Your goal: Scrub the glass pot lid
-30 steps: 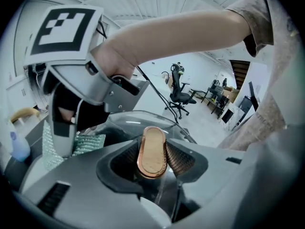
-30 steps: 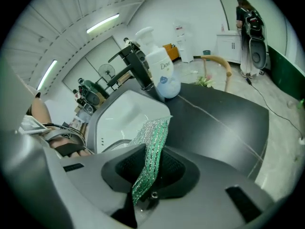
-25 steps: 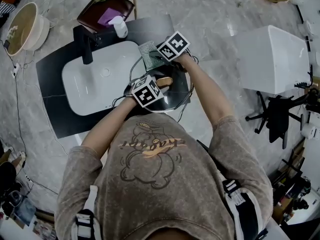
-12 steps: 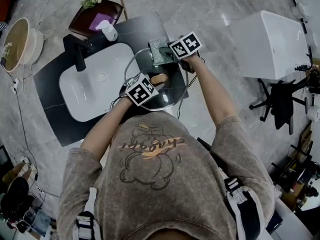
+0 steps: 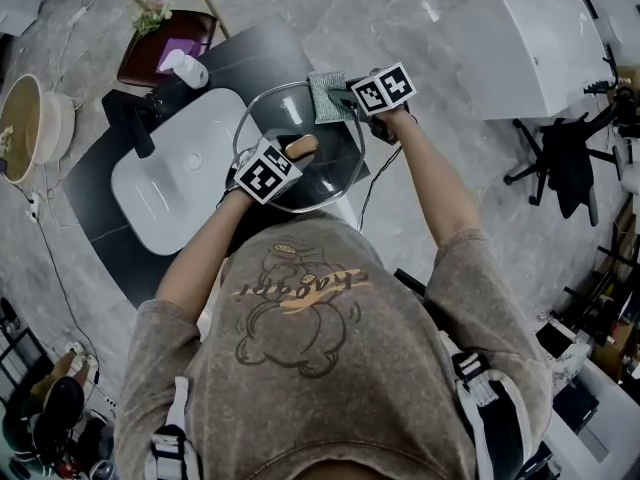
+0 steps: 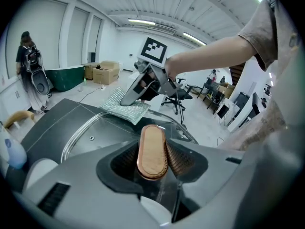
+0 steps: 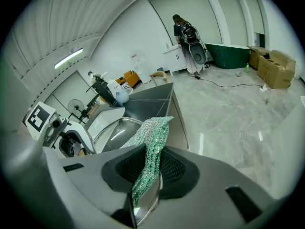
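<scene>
The glass pot lid is held over the dark counter, right of the sink. Its oval wooden handle sits between the jaws of my left gripper, which is shut on it. In the head view the left gripper reaches in from the lid's near side. My right gripper is shut on a green and silver scrub pad. The pad lies against the lid's far rim, and the left gripper view shows the scrub pad flat on the glass.
A white sink basin with a black faucet is set in the dark counter left of the lid. A soap bottle and a dark basket stand behind it. A white tub and an office chair are on the right.
The head view has swung, so everything sits further left and up. Both grippers keep their holds, and the pad stays at the lid's far rim.
</scene>
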